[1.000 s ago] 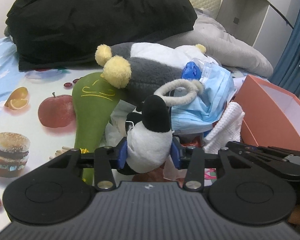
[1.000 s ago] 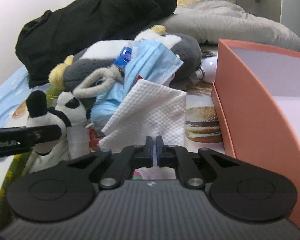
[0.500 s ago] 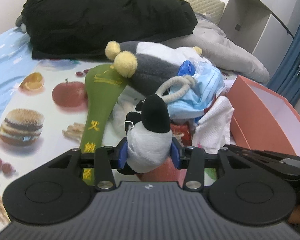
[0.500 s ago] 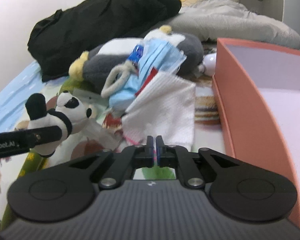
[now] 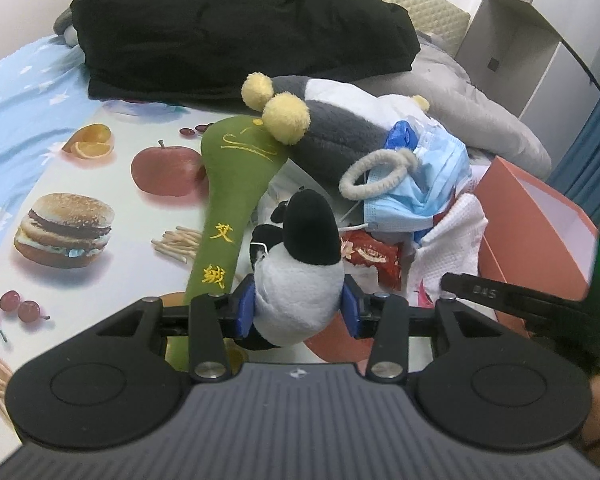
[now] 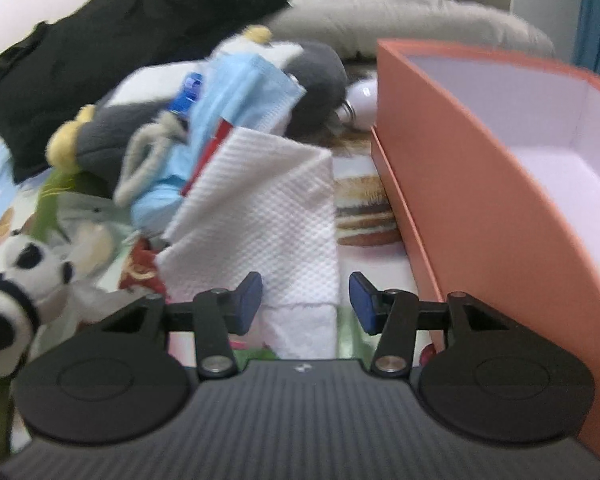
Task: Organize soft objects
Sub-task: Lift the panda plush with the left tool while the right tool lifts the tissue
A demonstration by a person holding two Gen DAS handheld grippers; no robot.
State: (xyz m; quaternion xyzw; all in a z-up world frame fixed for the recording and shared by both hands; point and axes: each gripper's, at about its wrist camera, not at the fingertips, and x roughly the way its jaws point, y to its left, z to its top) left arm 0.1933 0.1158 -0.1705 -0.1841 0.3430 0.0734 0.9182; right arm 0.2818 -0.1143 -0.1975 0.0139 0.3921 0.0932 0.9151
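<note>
My left gripper [image 5: 298, 310] is shut on a small black-and-white panda plush [image 5: 300, 272] and holds it above the mat. The panda also shows at the left edge of the right wrist view [image 6: 16, 280]. My right gripper [image 6: 306, 300] is open, its blue pads on either side of a white paper towel [image 6: 268, 216] lying against the pile. The pile holds a grey-and-white plush with yellow pompoms [image 5: 332, 128], a blue face mask [image 5: 416, 184], a green plush paddle [image 5: 236, 184] and a red packet [image 5: 372, 256].
An open salmon-pink box [image 6: 500, 184] stands at the right, close beside my right gripper; it also shows in the left wrist view [image 5: 536, 220]. A black garment [image 5: 236, 28] and a grey pillow [image 5: 480, 120] lie at the back. The food-print mat [image 5: 80, 208] extends left.
My right gripper has opened and moved in over the paper towel, nearer the box. My left gripper has lifted the panda plush a little higher and back from the pile.
</note>
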